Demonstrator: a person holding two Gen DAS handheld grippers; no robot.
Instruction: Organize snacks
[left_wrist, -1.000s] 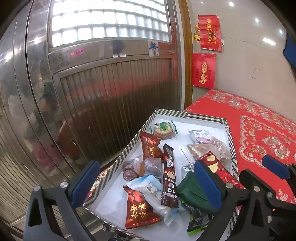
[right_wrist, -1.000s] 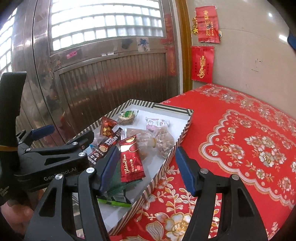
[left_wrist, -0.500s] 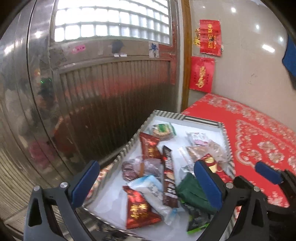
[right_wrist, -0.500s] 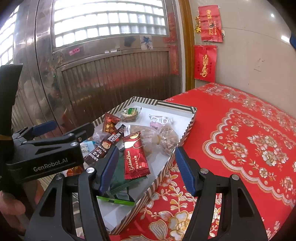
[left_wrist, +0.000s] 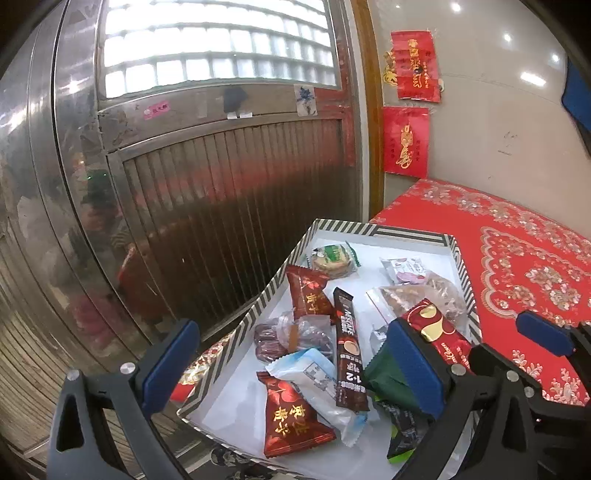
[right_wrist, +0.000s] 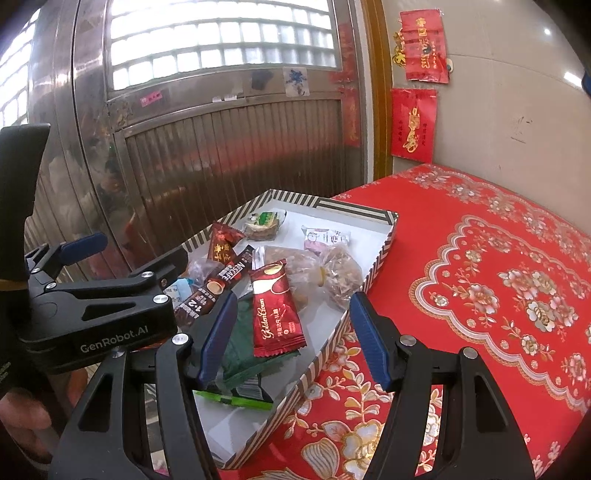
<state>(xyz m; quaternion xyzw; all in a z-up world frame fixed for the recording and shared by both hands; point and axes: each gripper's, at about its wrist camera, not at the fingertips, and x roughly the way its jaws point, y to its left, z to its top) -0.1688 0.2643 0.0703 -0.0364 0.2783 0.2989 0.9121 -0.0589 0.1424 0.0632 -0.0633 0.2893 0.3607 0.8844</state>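
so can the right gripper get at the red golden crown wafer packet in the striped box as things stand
Probably yes. The right gripper is open and empty, and the red Golden Crown wafer packet lies on top of the dark green packet near the striped box's rim, uncovered. The left gripper sits off to the side.

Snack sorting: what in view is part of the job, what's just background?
Job:
- striped box
- red wafer packet
- coffee stick
- green packets
- round biscuit pack
- left tool, right tool, both open and empty

Background:
- red tablecloth
- metal door
- red wall papers
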